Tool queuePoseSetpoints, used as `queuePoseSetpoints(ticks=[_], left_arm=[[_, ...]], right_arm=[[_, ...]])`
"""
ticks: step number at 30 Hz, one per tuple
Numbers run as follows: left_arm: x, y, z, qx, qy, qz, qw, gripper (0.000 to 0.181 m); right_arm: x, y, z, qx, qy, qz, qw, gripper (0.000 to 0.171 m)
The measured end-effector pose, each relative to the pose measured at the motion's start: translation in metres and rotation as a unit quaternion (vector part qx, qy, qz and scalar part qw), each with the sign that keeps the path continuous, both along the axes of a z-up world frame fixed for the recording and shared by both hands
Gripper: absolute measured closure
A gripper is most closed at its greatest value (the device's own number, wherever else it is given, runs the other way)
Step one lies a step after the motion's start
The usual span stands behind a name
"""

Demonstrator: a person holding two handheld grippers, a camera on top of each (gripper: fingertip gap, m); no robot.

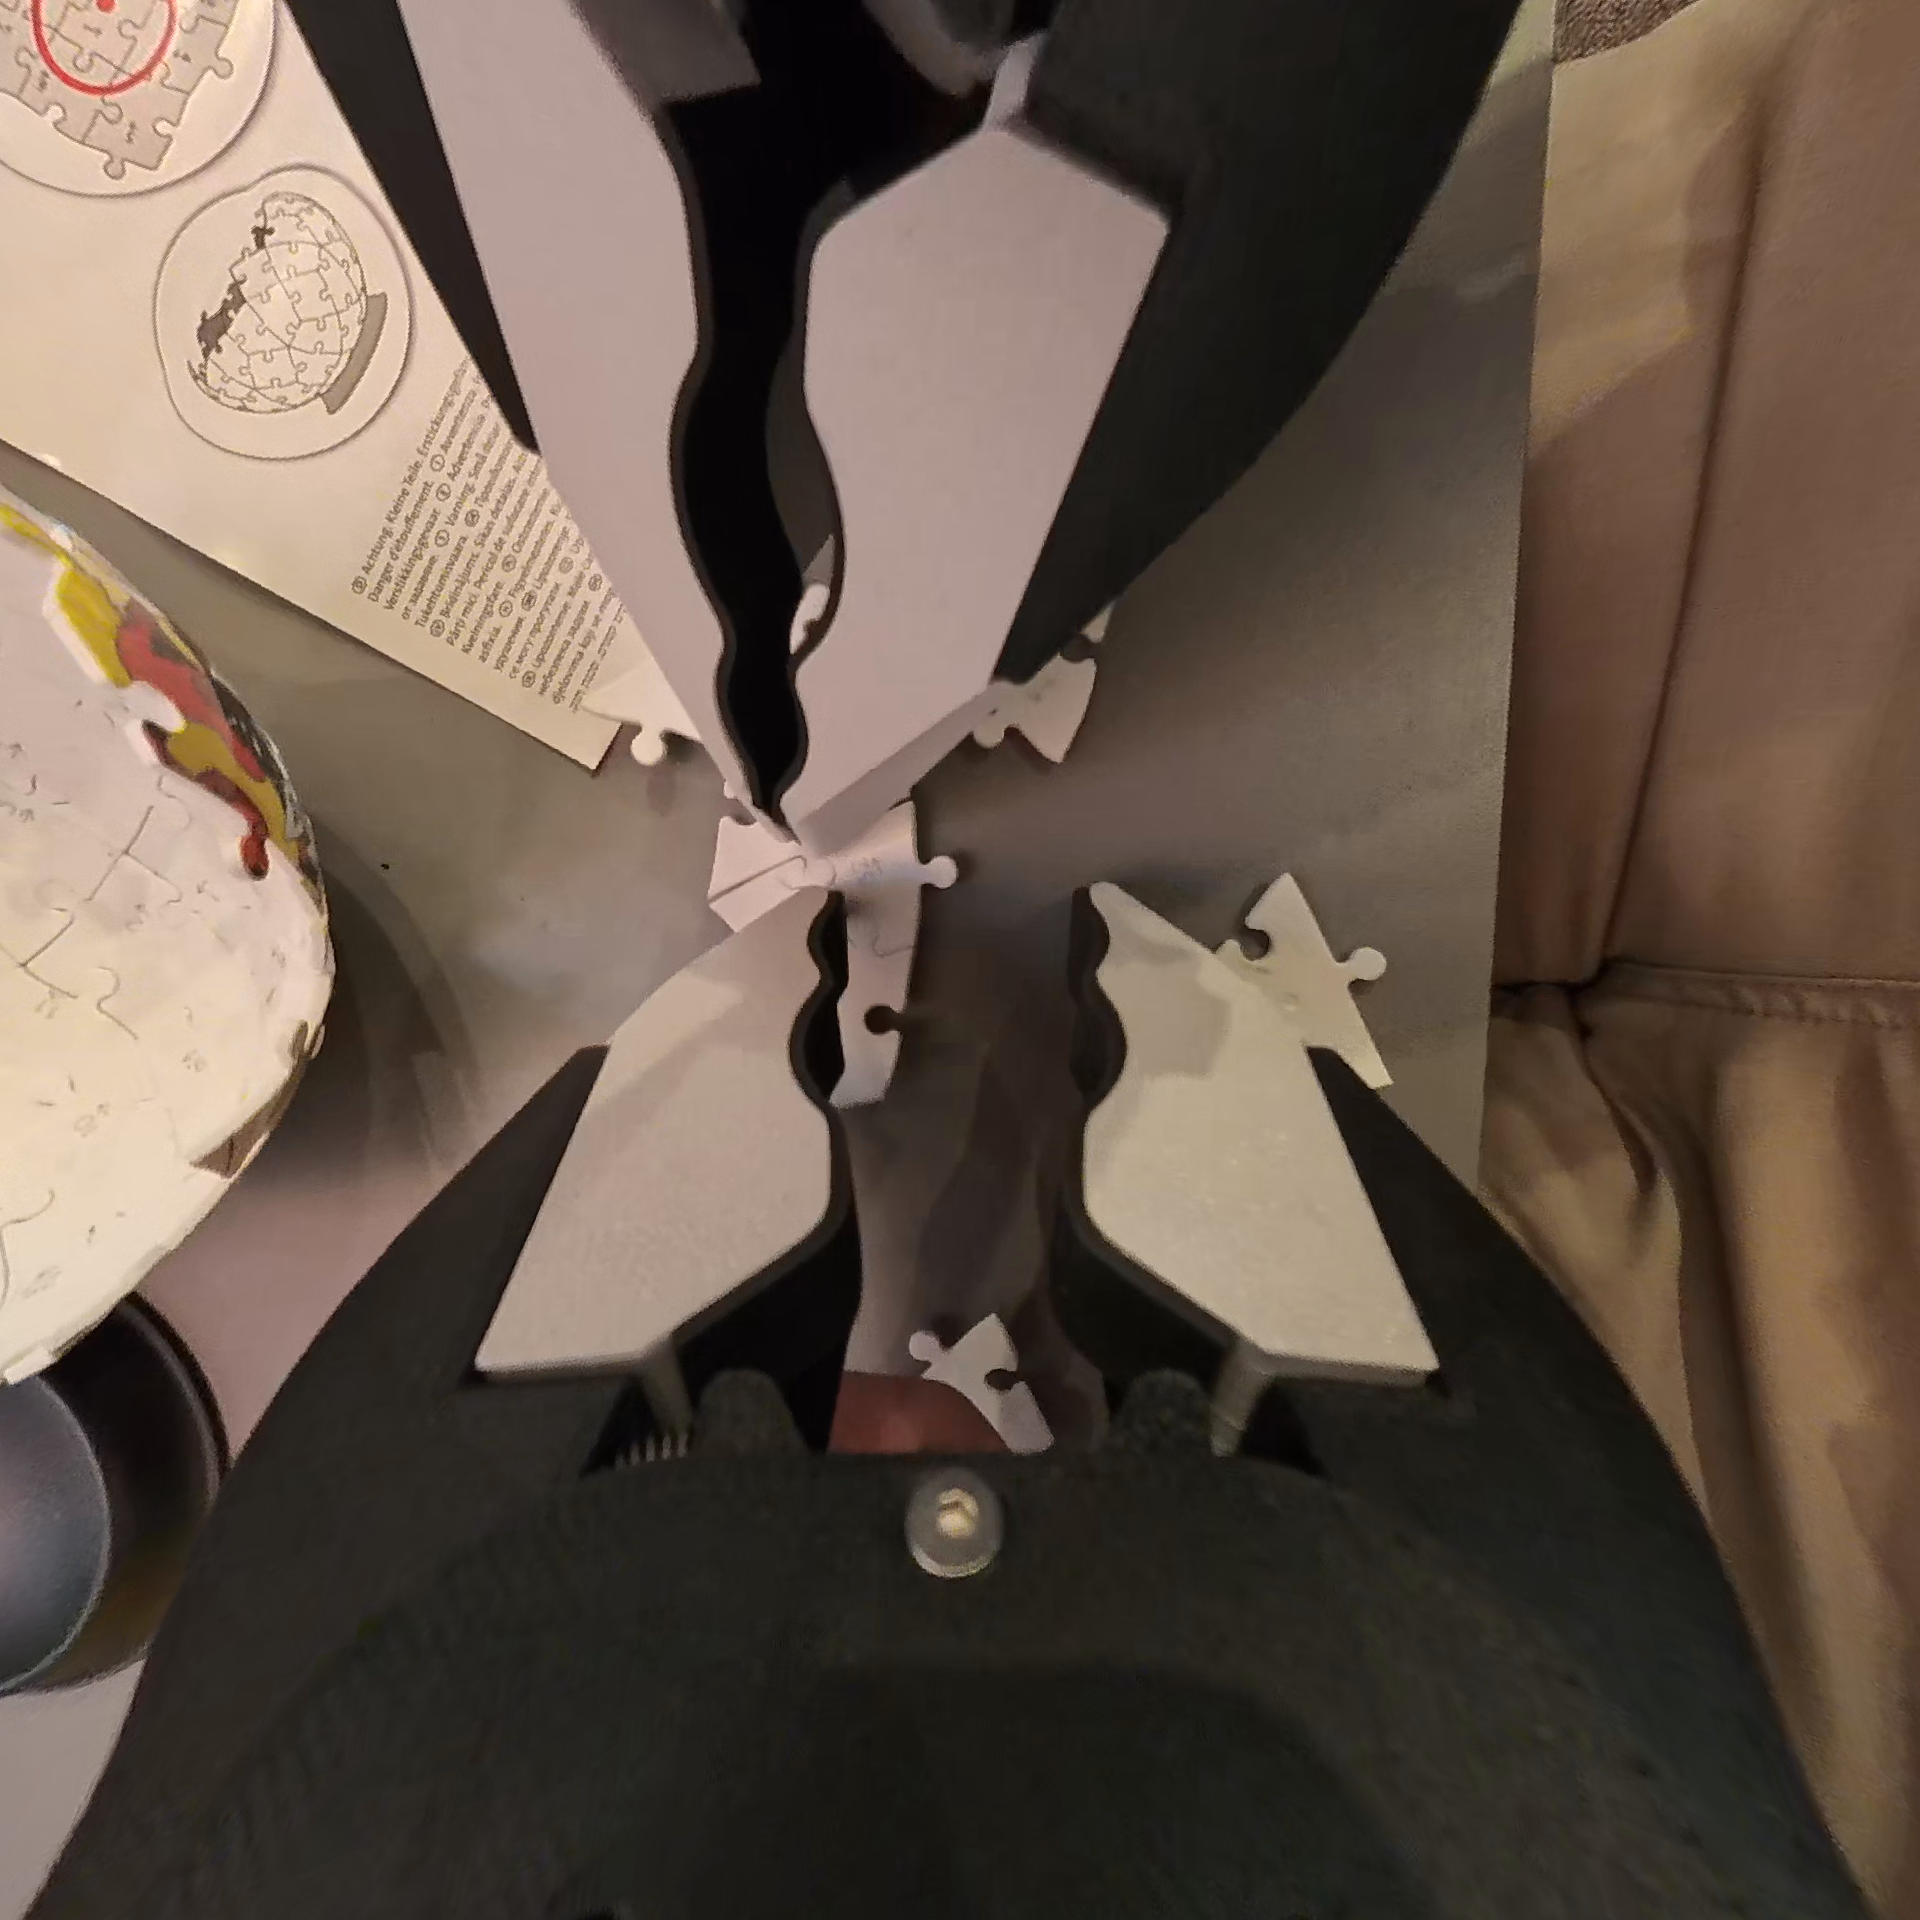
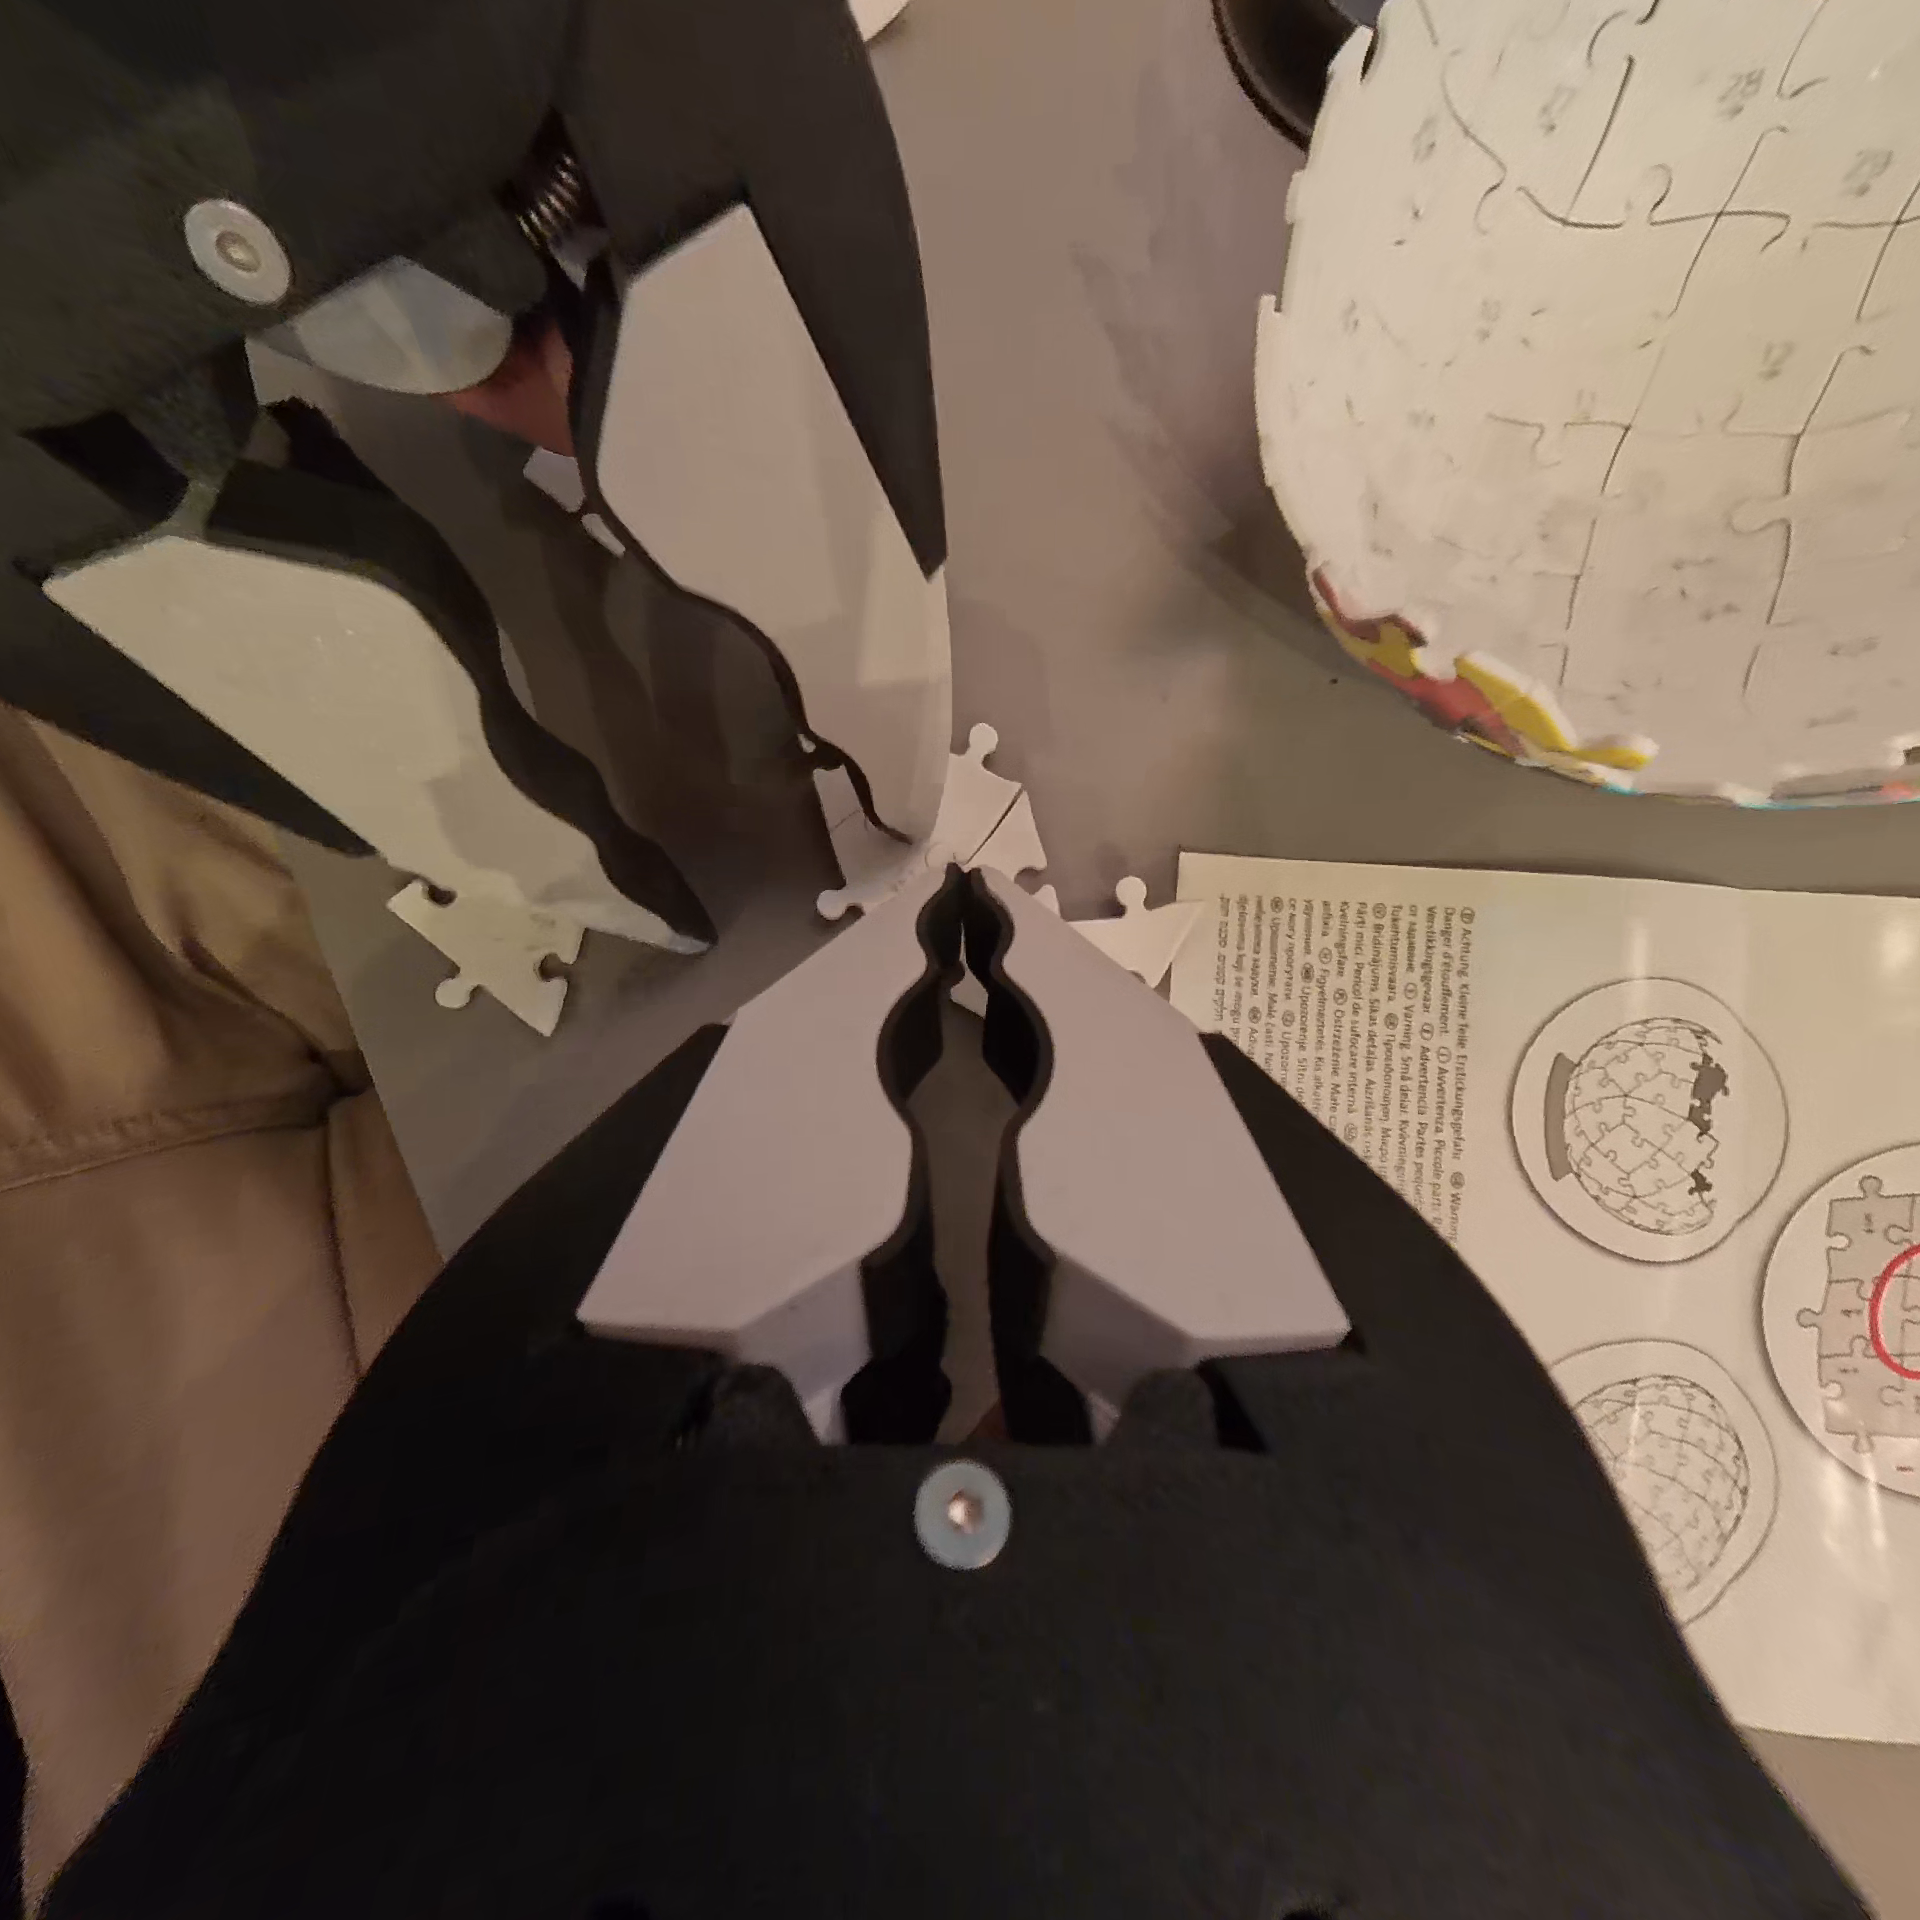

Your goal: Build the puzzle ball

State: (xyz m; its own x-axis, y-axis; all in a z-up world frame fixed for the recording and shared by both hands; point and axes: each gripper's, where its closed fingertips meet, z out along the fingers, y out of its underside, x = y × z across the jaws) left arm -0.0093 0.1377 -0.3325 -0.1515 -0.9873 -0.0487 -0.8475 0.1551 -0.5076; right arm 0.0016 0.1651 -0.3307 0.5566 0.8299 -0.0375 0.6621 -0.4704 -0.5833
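A loose white curved puzzle piece [image 1: 982, 1382] lies nearest, between the bases of the left gripper [image 1: 961, 935], whose fingers stand spread apart. Beyond, the right gripper [image 2: 961, 891] has its fingers pinched together at the small cluster of joined white puzzle pieces [image 1: 831, 868] on the grey worktop [image 1: 1299, 675]. Farther off sit the half-built white puzzle ball [image 2: 1621, 395] and the printed instruction sheet [image 2: 1558, 1195]

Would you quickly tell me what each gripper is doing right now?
Left gripper: open, holding nothing; one finger rests beside the joined puzzle pieces.
Right gripper: shut, tips pressed at the joined puzzle pieces.
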Motion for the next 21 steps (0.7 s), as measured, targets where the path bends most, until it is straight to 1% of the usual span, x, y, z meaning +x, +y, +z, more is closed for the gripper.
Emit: queuePoseSetpoints(ticks=[4, 7, 9, 14, 17, 21], left_arm=[[0.000, 0.000, 0.000, -0.001, 0.001, 0.003, 1.000, 0.140], [0.000, 0.001, 0.000, -0.002, 0.001, 0.004, 1.000, 0.138], [0.000, 0.000, 0.000, -0.007, 0.005, 0.004, 1.000, 0.134], [0.007, -0.004, 0.009, -0.014, -0.017, -0.003, 1.000, 0.132], [0.005, -0.002, 0.000, -0.006, 0.001, -0.003, 1.000, 0.131], [0.005, -0.002, 0.000, -0.005, 0.002, -0.001, 1.000, 0.134]], right_arm=[[0.000, 0.000, 0.000, -0.003, 0.003, -0.003, 1.000, 0.171], [-0.002, -0.002, 0.006, -0.017, 0.035, -0.009, 0.999, 0.171], [0.003, 0.000, 0.007, -0.010, 0.028, -0.013, 0.999, 0.171], [0.022, 0.007, 0.022, 0.004, 0.049, -0.038, 0.998, 0.171], [0.034, 0.005, 0.025, 0.002, 0.054, -0.050, 0.997, 0.171], [0.037, -0.007, 0.024, -0.006, 0.044, -0.029, 0.999, 0.171]])
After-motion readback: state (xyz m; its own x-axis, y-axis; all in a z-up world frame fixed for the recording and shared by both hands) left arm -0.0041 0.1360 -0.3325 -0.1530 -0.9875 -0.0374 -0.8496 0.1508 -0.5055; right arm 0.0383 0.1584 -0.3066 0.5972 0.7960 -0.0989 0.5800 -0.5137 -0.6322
